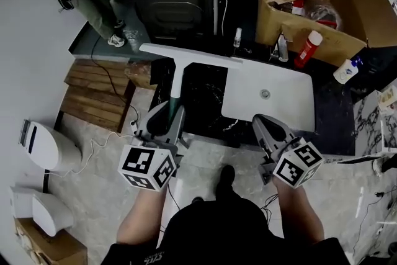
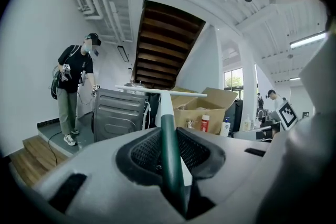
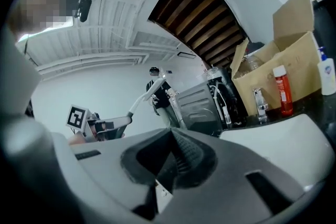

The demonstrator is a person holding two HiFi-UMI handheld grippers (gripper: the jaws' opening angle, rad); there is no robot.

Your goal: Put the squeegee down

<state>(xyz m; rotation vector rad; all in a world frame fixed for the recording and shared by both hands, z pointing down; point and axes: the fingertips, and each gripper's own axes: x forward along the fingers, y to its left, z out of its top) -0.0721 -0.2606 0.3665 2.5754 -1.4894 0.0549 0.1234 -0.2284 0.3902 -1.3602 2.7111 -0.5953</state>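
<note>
A: Item one, squeegee (image 1: pixel 179 65): where is it sitting?

B: Not sitting. The left gripper (image 1: pixel 172 110) is clamping its green handle, and the blade is hanging in the air, reaching toward the white sink (image 1: pixel 291 105). The right gripper (image 1: pixel 265 126) is idling with its jaws together, carrying nothing.

A: Hazards?

B: The long blade is risking a sweep into the red bottle (image 1: pixel 308 46) (standing near) — and set on the rim, it is risking a slide off.
</note>
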